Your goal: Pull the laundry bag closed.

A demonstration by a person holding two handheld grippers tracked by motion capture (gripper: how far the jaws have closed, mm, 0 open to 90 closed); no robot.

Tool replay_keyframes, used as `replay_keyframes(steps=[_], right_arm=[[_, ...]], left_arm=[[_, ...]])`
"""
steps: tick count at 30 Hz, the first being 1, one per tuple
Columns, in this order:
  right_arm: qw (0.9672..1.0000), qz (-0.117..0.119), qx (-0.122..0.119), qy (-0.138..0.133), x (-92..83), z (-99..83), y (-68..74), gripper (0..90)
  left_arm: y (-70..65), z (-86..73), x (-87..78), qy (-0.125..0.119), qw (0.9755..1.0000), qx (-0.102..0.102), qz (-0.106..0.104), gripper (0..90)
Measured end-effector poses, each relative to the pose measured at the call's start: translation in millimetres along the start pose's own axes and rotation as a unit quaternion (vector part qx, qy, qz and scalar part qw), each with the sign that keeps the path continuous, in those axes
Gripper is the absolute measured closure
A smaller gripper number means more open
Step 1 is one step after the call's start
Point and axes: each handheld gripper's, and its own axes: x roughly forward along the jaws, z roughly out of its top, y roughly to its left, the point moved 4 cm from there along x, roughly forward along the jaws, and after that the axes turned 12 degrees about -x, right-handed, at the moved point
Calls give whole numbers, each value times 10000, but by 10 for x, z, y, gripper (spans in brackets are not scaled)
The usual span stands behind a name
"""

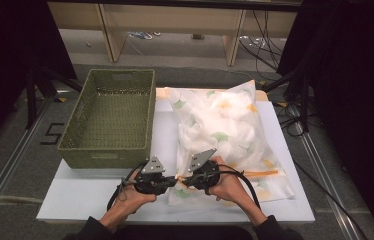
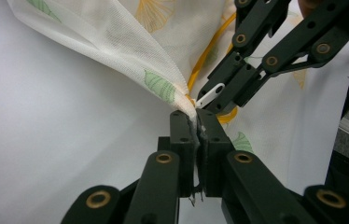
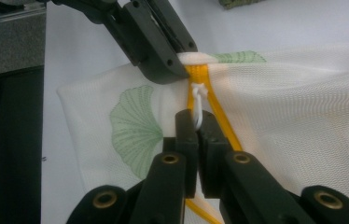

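A white mesh bag [image 1: 225, 125] printed with green and yellow leaves lies on the white board, stuffed with pale fabric. A yellow zipper [image 3: 220, 114] runs along its near end. My left gripper [image 2: 195, 116] is shut on the bag's fabric [image 2: 116, 37] right at the zipper's end. My right gripper [image 3: 197, 121] is shut on the white zipper pull [image 3: 199, 100], tip to tip with the left gripper [image 3: 172, 70]. In the high view the left gripper [image 1: 174, 182] and right gripper [image 1: 183, 180] meet at the bag's near left corner, a hand behind each.
An olive woven basket [image 1: 107, 117] stands on the left of the white board [image 1: 75, 195], beside the bag. Dark stands and cables flank the table on both sides. Wooden table legs and floor lie beyond the far edge.
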Motion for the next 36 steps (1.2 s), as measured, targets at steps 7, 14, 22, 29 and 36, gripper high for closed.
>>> replay_keyframes(steps=[7, 14, 22, 29, 36], right_arm=[[10000, 70, 3, 45, 30, -18, -18, 867], [9999, 120, 104, -52, 31, -14, -23, 891], [9999, 106, 56, -85, 21, -7, -35, 900], [9991, 199, 302, -236, 41, -11, -52, 900], [9995, 114, 174, -220, 15, -3, -56, 900]], left_arm=[[11, -4, 15, 13, 9999, 169, 34, 851], [14, -9, 4, 125, 9998, 173, 13, 851], [12, -1, 12, 7, 9998, 188, 25, 850], [9, 1, 9, 5, 9998, 172, 50, 850], [13, -1, 0, 40, 9997, 232, 73, 852]])
